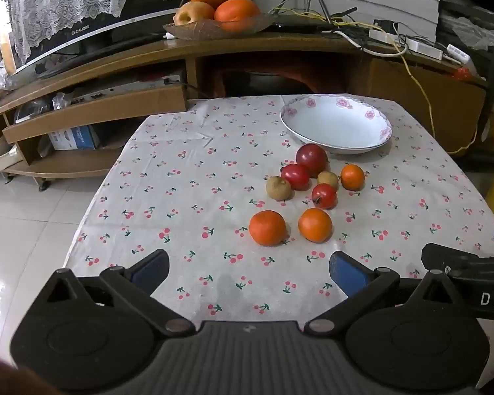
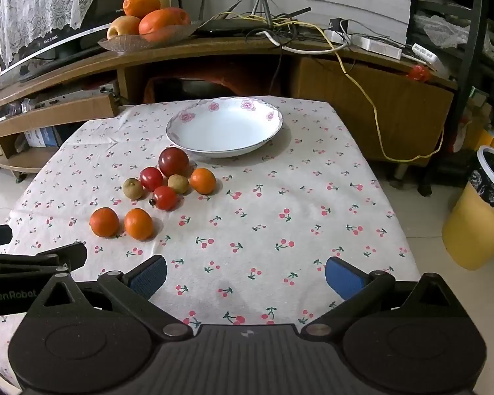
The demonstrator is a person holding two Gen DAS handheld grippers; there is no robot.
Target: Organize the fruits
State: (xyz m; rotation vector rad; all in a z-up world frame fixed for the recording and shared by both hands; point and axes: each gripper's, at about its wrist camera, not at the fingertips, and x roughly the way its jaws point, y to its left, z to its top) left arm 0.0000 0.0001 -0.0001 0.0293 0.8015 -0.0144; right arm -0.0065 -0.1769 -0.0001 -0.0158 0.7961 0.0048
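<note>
Fruit (image 1: pixel 308 194) lies clustered on the cloth just before the empty plate (image 1: pixel 337 128), nothing moved yet, so we hold both left gripper (image 1: pixel 248 271) and right gripper (image 2: pixel 245 275) wide and empty, and next must reach for a near orange (image 1: pixel 267 228).

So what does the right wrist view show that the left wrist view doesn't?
Only the right wrist view shows the yellow bin with its black liner on the floor beside the table. Only the left wrist view shows the wide stretch of tiled floor on the table's other side. Both show the empty flowered plate, the eight loose fruits on the cherry-print cloth, and open tongs with nothing between them.
</note>
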